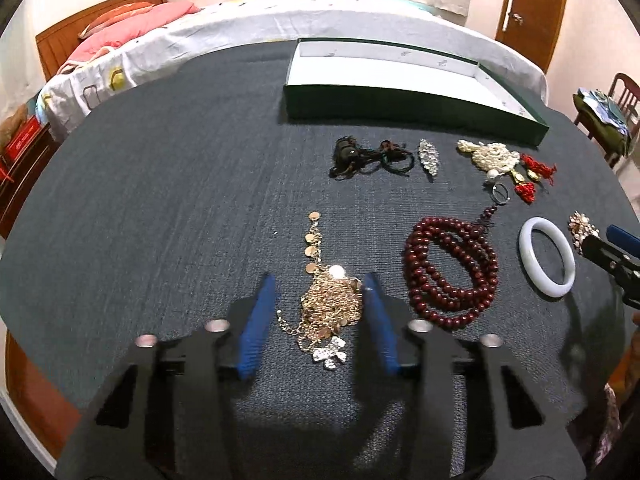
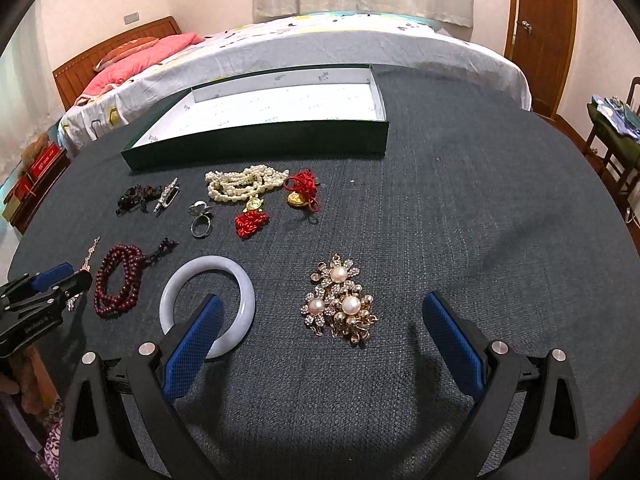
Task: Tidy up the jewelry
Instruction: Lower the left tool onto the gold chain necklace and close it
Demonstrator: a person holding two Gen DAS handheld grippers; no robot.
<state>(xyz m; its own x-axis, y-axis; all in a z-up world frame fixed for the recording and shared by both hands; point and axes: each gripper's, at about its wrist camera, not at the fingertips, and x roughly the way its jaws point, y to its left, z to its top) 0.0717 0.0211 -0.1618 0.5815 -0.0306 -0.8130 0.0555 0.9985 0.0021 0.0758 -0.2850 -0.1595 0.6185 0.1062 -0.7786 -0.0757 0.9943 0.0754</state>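
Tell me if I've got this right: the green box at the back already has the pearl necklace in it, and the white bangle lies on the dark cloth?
Not quite. The green box holds no jewelry; its white inside is bare in the right wrist view. The pearl necklace lies on the dark cloth just in front of the box. The white bangle does lie on the cloth, as you said.

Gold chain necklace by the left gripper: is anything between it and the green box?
Partly. The gold chain necklace lies between the open left gripper jaws. The dark cord bundle and silver hair clip lie before the green box; the path left of them looks bare.
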